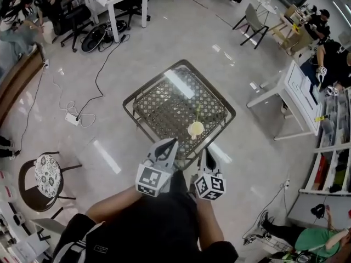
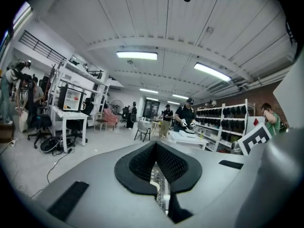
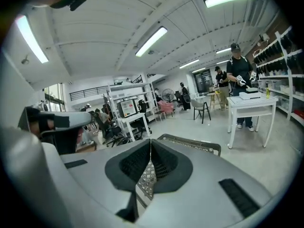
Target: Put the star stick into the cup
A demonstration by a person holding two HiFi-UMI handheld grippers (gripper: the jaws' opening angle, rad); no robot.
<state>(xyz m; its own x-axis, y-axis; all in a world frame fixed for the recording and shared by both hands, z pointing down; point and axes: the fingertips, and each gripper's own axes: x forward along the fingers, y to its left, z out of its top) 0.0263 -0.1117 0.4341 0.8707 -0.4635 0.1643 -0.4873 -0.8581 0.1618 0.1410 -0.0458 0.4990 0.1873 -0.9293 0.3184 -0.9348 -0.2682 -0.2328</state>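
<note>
A pale cream cup (image 1: 196, 128) stands on the glass lattice table (image 1: 159, 100), near its front edge. A thin greenish stick (image 1: 198, 113) rises out of the cup and leans toward the far side; its star end is too small to make out. My left gripper (image 1: 172, 142) hangs just front-left of the cup, shut and empty. My right gripper (image 1: 208, 152) is just in front of the cup at the table's rim, also shut and empty. In the left gripper view the jaws (image 2: 155, 144) meet at their tips. The right gripper view shows its jaws (image 3: 150, 141) pressed together too.
The table's metal rim (image 3: 194, 143) shows beyond the right jaws. A round patterned stool (image 1: 48, 174) stands at the left, with cables and a power strip (image 1: 72, 118) on the floor. White desks (image 1: 288, 89) and shelves stand at the right. People work at the room's edges.
</note>
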